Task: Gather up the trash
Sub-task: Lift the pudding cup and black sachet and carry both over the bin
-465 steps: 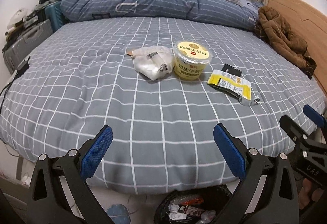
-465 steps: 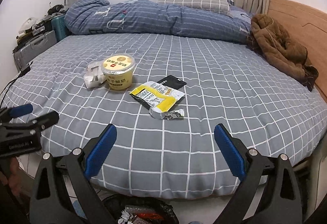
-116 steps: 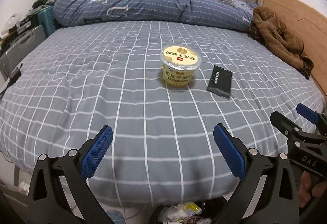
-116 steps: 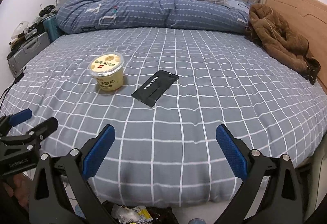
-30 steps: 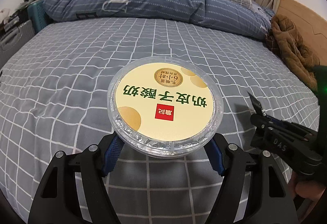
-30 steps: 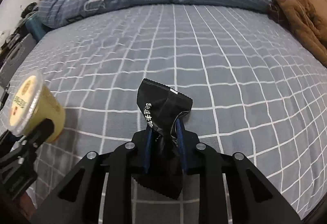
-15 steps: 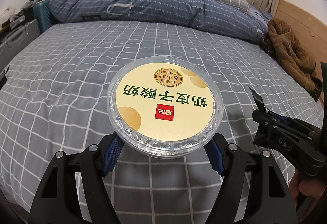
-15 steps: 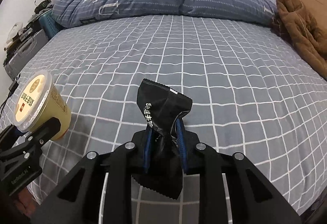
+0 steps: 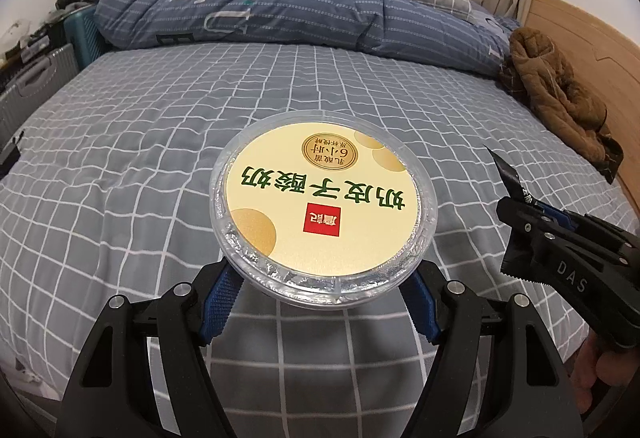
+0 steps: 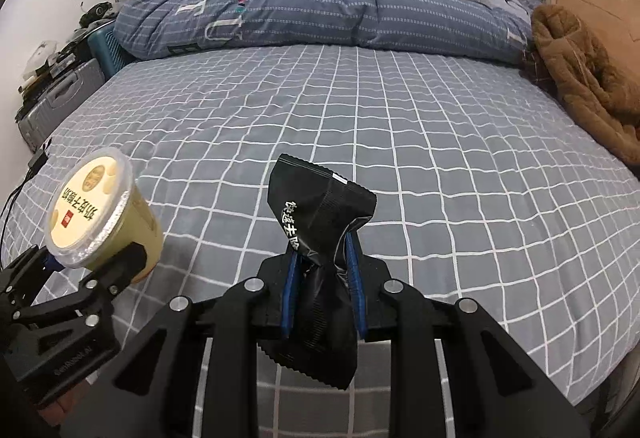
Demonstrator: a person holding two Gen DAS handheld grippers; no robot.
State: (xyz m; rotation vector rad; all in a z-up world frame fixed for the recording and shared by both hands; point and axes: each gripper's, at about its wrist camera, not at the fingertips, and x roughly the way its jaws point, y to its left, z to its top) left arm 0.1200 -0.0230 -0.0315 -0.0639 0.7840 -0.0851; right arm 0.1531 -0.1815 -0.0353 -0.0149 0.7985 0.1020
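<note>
Left gripper [image 9: 320,302]: you pinch the cup [image 9: 323,215] by its sides.
Right gripper [image 10: 322,284]: you clamp the black packet [image 10: 320,222].
Below: bed [image 10: 440,142].

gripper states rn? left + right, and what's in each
Left claw: closed on the yogurt cup, lid still sealed.
Right claw: closed on the crumpled black wrapper.
</note>
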